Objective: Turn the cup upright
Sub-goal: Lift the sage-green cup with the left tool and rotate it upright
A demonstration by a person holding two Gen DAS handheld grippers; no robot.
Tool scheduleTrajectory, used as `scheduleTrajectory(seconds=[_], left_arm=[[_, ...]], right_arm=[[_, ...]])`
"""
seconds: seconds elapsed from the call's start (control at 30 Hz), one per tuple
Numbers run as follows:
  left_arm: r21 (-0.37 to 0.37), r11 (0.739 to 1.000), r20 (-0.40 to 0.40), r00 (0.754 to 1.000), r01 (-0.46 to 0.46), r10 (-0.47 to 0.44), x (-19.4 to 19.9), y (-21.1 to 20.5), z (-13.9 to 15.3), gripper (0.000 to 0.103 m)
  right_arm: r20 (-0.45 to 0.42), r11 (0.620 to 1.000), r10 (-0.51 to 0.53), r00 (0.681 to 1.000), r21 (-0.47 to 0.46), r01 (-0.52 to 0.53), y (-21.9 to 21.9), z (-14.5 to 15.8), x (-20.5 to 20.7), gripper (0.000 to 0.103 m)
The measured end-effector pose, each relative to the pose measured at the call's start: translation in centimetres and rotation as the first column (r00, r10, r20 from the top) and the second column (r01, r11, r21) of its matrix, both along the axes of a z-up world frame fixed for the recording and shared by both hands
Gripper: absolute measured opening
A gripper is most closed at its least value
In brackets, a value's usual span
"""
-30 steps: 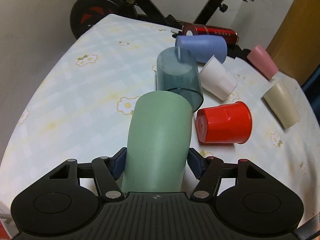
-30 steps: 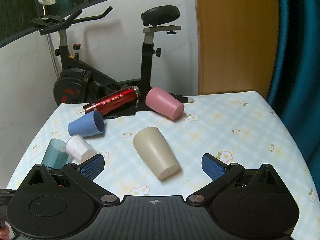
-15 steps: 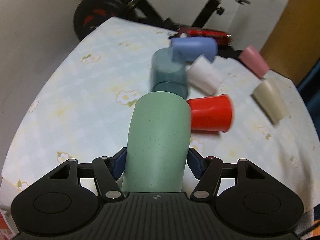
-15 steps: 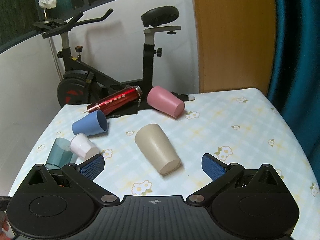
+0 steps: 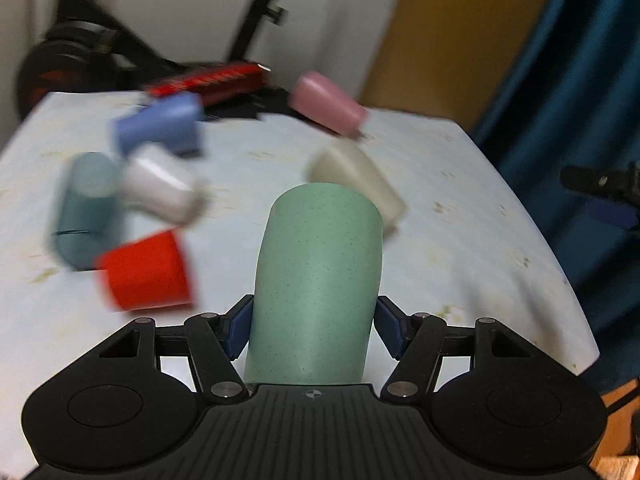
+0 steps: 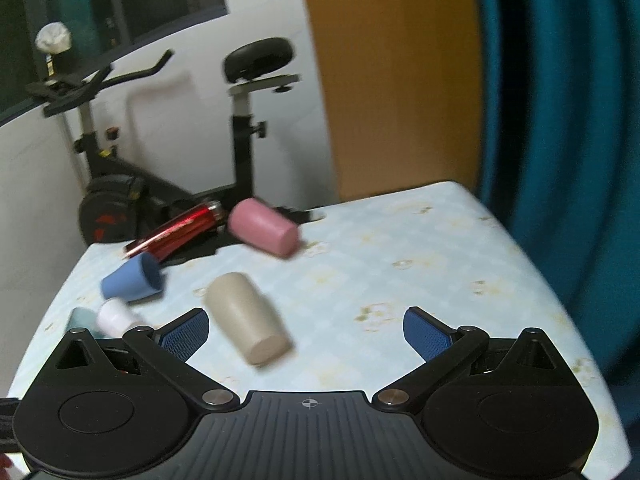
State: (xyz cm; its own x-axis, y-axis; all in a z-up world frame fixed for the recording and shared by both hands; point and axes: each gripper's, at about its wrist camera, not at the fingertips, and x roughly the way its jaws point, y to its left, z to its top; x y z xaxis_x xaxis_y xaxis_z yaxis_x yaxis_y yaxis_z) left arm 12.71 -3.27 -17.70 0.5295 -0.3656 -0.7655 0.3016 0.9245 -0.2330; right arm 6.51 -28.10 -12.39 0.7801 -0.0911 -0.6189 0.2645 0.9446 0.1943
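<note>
Your left claw [image 5: 312,330] has its blue pads pressed to both sides of the green cup [image 5: 318,280], low in the centre of the left view, the cup's far end pointing up the frame toward the beige cup [image 5: 360,180]. Which end is the mouth you cannot tell from here, since only the speckled side wall shows. It looks like a light, stiff plastic tumbler with a matte, slightly grainy skin, so the pads should bite well without much squeeze; too much force would likely bow the thin wall. You are holding it near the end closest to the camera, which leaves most of its length cantilevered, so expect it to pivot between the pads if you swing fast, and the blurred background suggests brisk motion. Your right claw [image 6: 306,334] is spread wide with nothing between its pads, above the tabletop [image 6: 420,264], the beige cup lying just beside its left finger.
</note>
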Motion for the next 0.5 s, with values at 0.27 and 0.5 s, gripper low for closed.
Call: scheduleTrajectory(seconds=[0.27, 0.5], left_arm=[[0.017, 0.995, -0.066, 0.993, 0.096, -0.095, 2.4, -7.1, -4.6, 0.066], [0.031, 0.99, -0.072, 0.988, 0.137, -0.135, 2.3, -9.3, -5.4, 0.066]], right_arm=[[-0.02, 0.994, -0.103, 0.995, -0.031, 0.102, -5.0, -0.8, -1.9, 0.103], [-0.038, 0.991, -0.129, 0.991, -0.033, 0.127, -6.5, -1.9, -2.2, 0.103]])
